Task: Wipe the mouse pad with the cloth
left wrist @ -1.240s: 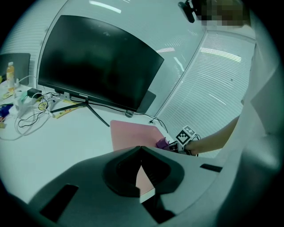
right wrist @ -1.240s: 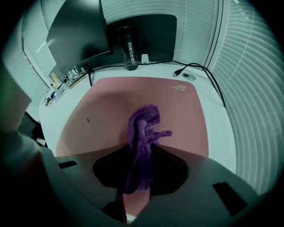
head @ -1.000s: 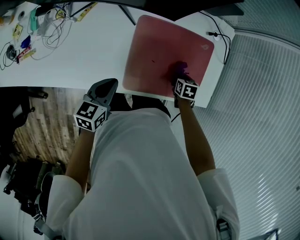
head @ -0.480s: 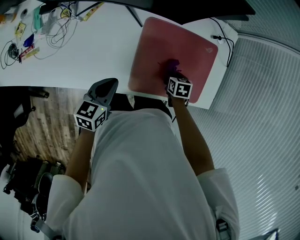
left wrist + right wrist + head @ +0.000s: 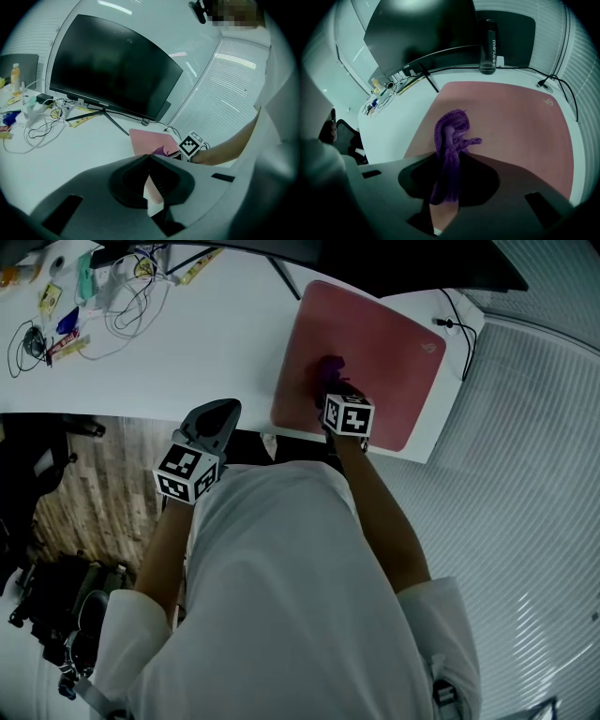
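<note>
Purple cloth (image 5: 451, 136) is pinched tight in my right gripper (image 5: 450, 161), and its loose end sits bunched up on the pink mouse pad (image 5: 511, 122). The cloth touches the pad near its left side, close to the edge by me. To wipe well, I should press the cloth down flat, not just drag the tip, and slide it in long rows out to the far corners. I should hold the pinch firm so the cloth does not slip out. The pad lies on a white table (image 5: 206, 343) and might slide, so I should push gently. My left gripper (image 5: 149, 157) is pressed together with nothing in it, near the table edge, well apart from the pad. A bottle (image 5: 487, 44) and a big dark screen (image 5: 112, 61) stand behind the pad
</note>
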A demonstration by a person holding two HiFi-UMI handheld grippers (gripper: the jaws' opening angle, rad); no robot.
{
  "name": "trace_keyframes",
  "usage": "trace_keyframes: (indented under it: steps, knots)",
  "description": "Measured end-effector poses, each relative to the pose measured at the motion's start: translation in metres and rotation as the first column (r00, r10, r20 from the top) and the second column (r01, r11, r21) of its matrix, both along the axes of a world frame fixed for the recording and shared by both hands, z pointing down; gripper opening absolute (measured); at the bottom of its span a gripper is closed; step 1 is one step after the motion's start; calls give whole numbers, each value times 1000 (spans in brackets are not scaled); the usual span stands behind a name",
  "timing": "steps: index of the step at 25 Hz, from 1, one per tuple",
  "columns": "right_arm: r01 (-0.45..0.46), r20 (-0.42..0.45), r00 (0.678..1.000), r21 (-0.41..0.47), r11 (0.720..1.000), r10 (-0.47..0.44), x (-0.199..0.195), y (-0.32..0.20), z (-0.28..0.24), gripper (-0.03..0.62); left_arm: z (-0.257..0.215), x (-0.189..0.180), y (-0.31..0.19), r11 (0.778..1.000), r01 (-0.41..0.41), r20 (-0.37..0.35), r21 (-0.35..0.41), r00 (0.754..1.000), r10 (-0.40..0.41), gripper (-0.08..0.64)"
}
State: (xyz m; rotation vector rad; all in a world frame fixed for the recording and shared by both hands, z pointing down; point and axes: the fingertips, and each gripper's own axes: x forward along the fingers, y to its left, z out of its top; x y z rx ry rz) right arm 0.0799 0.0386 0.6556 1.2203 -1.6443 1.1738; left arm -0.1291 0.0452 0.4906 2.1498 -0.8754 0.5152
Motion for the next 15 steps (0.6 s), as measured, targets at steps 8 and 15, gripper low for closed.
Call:
trace_keyframes:
  steps: [8,15]
  knots:
    - [38,35,999,3,999,-38,-42,-7,-1,127,2,-15,-3,1000,7,-3,-1,1000,-7,17]
    - [34,69,997,12,999,-35,-74,-11,-2,127,7,-32,-7,1000,19,-22,4,1000,-19,17]
